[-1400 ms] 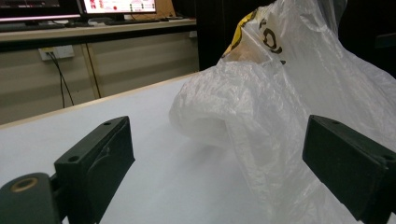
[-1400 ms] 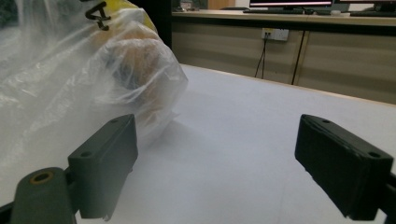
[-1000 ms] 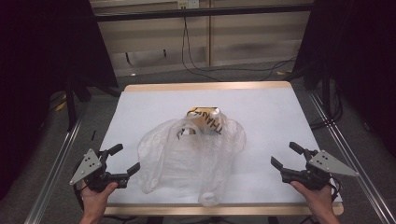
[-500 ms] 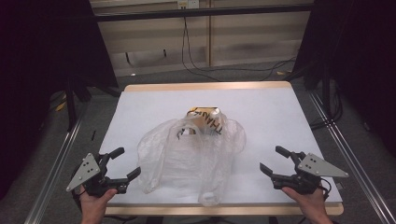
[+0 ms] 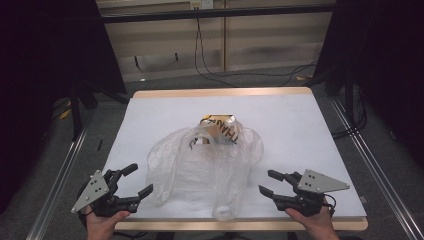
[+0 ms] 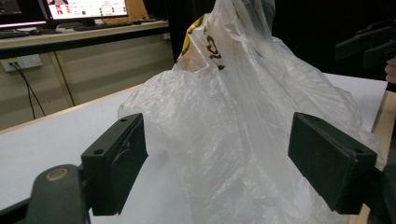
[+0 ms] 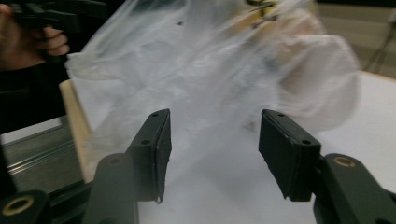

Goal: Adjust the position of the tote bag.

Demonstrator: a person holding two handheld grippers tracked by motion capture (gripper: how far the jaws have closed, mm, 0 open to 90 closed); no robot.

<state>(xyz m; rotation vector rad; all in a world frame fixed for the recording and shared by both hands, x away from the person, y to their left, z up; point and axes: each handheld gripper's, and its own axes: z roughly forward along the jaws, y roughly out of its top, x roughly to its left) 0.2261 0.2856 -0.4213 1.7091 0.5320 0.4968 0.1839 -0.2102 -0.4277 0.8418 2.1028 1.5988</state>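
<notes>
Clear plastic bag (image 5: pixel 202 167) lies crumpled mid-table, toward the near edge of the white table (image 5: pixel 300 130). A yellow printed item (image 5: pixel 220 127) sits inside at its far end. Left gripper (image 5: pixel 134 182) at near left corner, jaws wide apart, empty, just beside the bag. Right gripper (image 5: pixel 272 184) at near right, jaws parted, empty. Left gripper view adds monitors (image 6: pixel 86 8) on a desk beyond; right gripper view, blurred, shows the bag (image 7: pixel 205 79) close ahead between its jaws.
</notes>
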